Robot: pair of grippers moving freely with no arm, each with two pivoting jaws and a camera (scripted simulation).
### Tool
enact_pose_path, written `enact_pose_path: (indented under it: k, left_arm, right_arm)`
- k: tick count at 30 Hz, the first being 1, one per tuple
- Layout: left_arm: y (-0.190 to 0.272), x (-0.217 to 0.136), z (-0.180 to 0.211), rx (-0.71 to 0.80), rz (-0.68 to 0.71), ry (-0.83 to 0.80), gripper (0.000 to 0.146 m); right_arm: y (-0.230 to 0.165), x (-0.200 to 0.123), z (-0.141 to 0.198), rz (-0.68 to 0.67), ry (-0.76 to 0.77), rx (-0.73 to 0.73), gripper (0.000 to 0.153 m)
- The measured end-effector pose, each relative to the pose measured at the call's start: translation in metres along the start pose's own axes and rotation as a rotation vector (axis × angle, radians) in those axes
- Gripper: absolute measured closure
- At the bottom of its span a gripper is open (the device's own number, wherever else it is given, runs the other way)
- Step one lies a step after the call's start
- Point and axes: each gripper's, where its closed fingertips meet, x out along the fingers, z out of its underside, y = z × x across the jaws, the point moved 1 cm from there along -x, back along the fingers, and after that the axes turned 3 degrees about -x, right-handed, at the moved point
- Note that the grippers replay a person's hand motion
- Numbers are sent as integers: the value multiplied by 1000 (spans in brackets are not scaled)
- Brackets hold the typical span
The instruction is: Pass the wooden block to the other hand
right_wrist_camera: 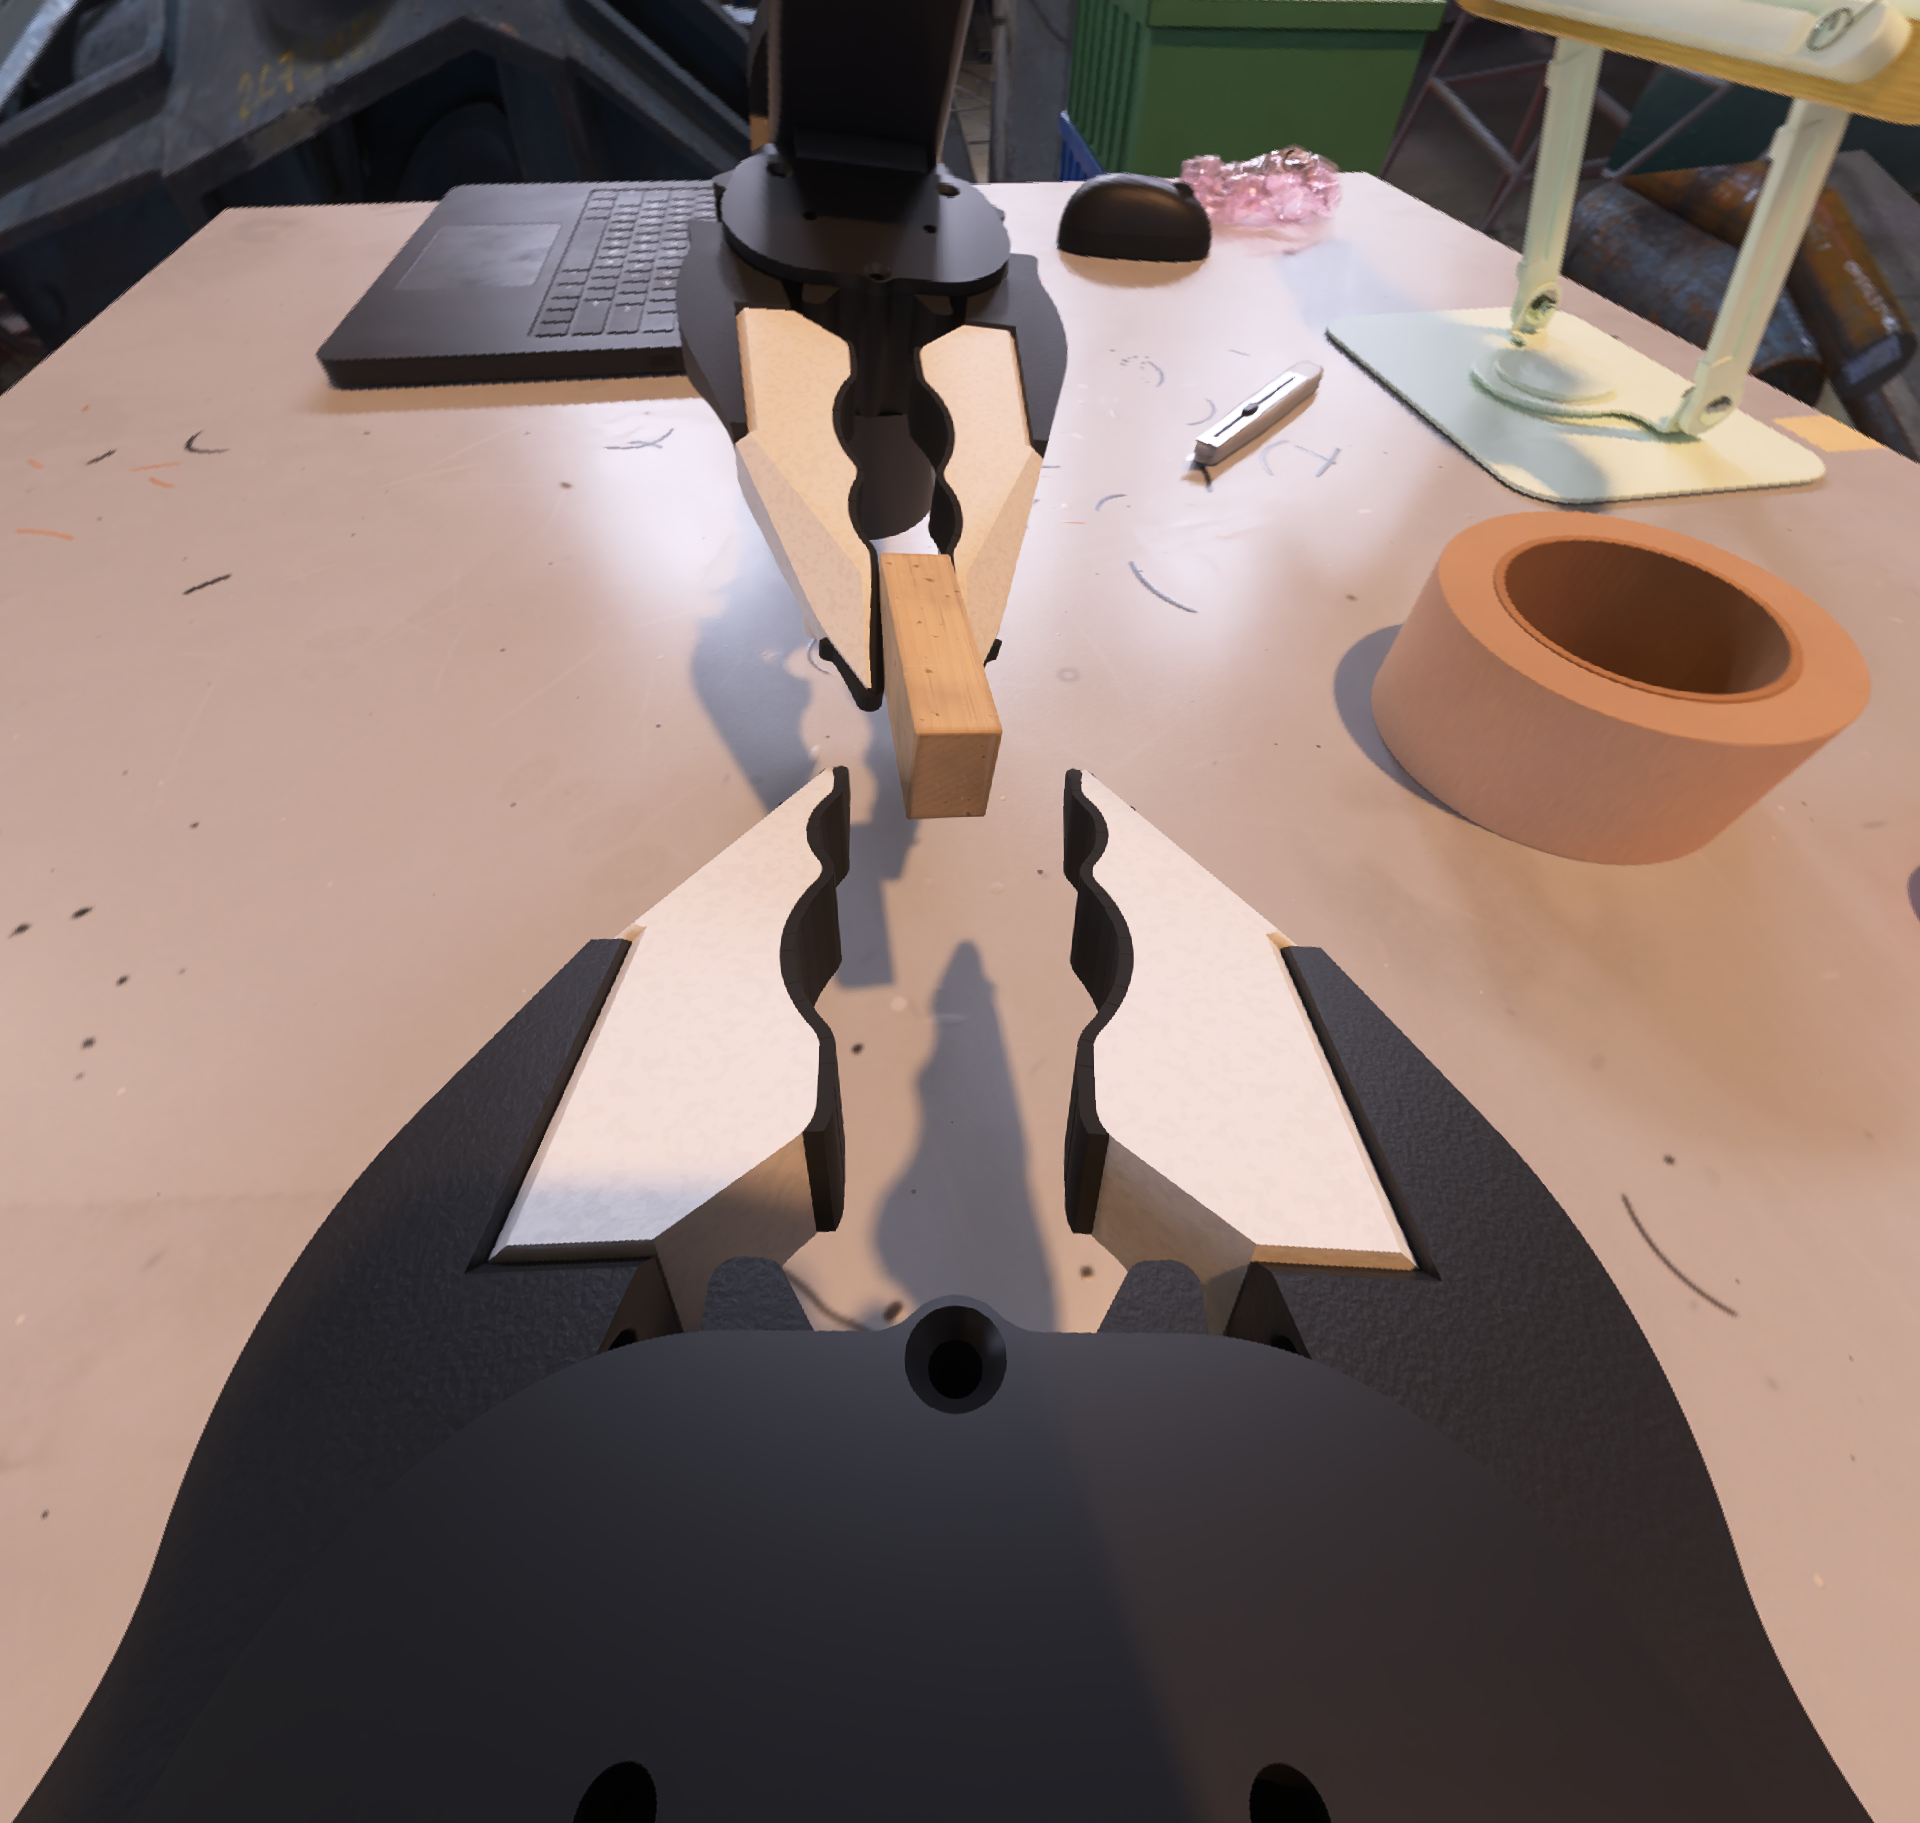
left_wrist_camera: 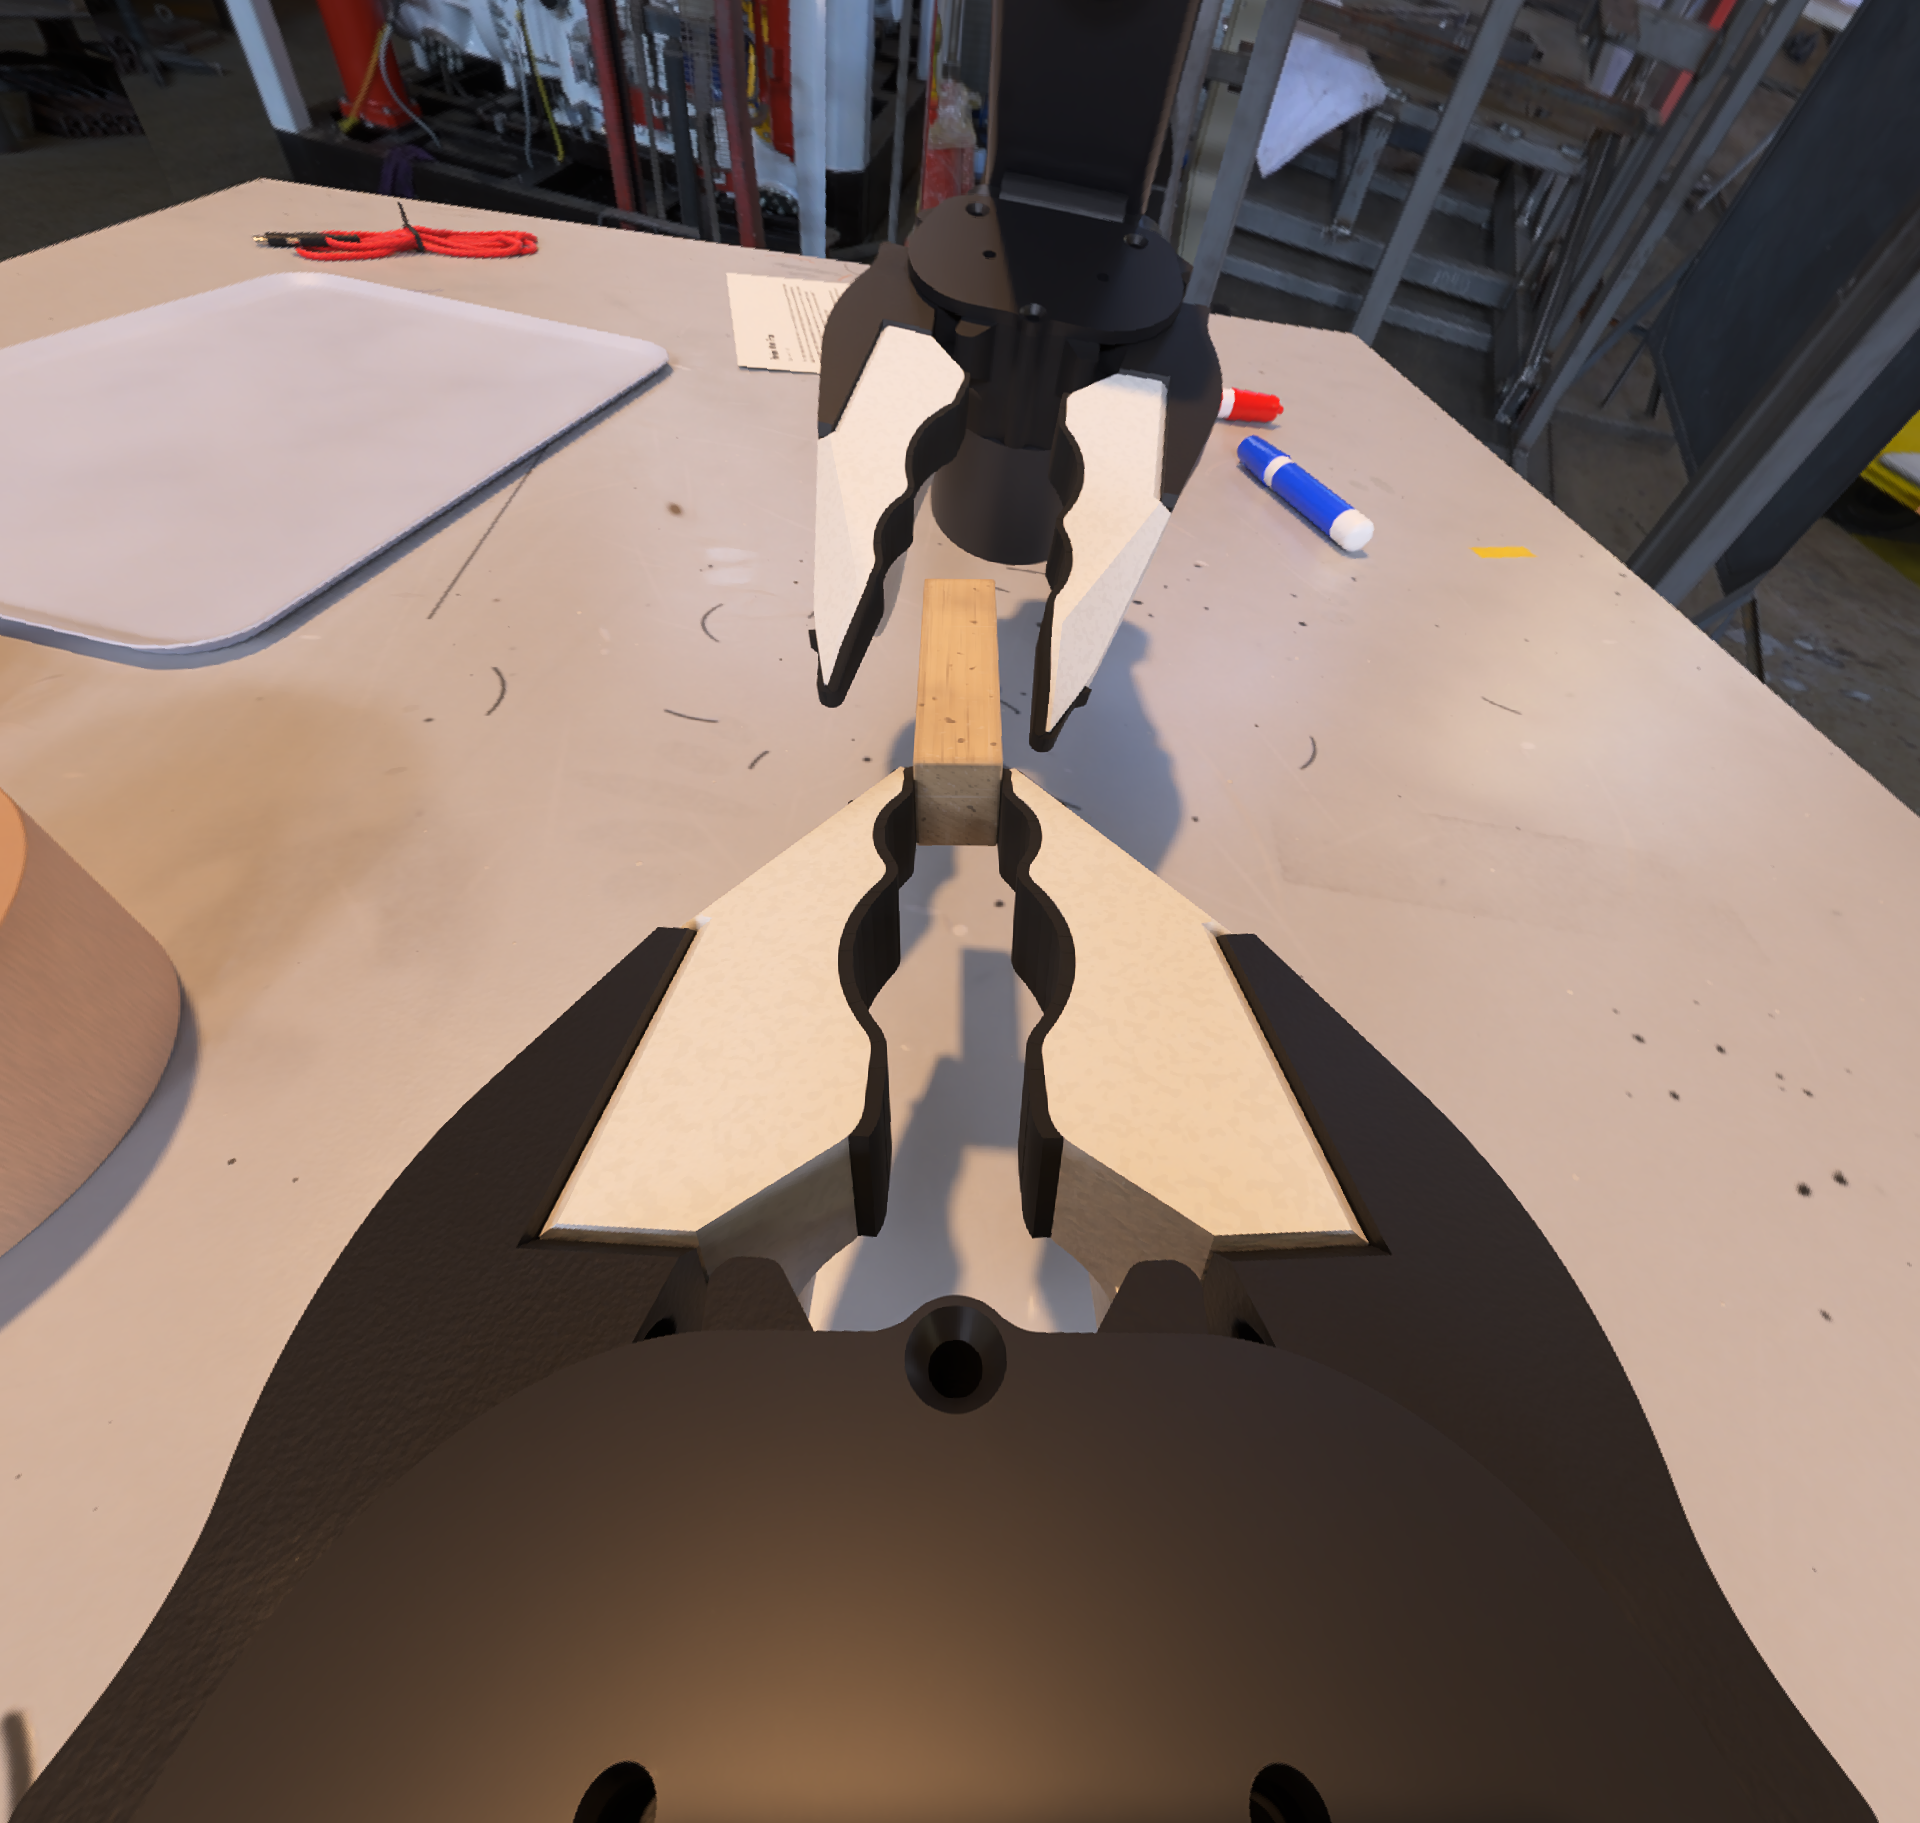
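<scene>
The wooden block is a long pale bar held level above the table. My left gripper is shut on one end of it. My right gripper faces it, open, its fingertips on either side of the block's far end without touching. In the right wrist view my right gripper is open with the block's free end just between its tips, nearer the left one. The left gripper shows beyond, shut on the block's other end.
A white tray, red rope, paper and blue marker lie behind the right gripper. An orange tape roll, box cutter, lamp base, mouse and laptop surround the left gripper.
</scene>
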Motion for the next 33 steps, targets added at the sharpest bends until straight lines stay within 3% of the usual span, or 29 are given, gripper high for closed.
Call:
enact_pose_path:
  k: [15,22,23,25,26,33]
  left_arm:
    - [-1,-2,1,-25,17,-1,132]
    - [-7,-5,5,-16,-22,-34,131]
    - [-10,-7,7,-3,-53,-60,129]
    - [-16,-17,16,-7,-80,-122,104]
    - [-19,-20,21,-21,-94,-152,98]
    - [-19,-9,58,-7,-160,-389,97]
  right_arm:
    - [2,4,-5,-97,-69,-160,107]
    - [0,12,-2,-157,-75,-146,135]
    - [3,11,2,-154,-96,-144,138]
    - [9,6,10,-127,-123,-138,138]
    - [10,5,14,-129,-132,-120,138]
    - [11,13,38,-168,-223,-26,138]
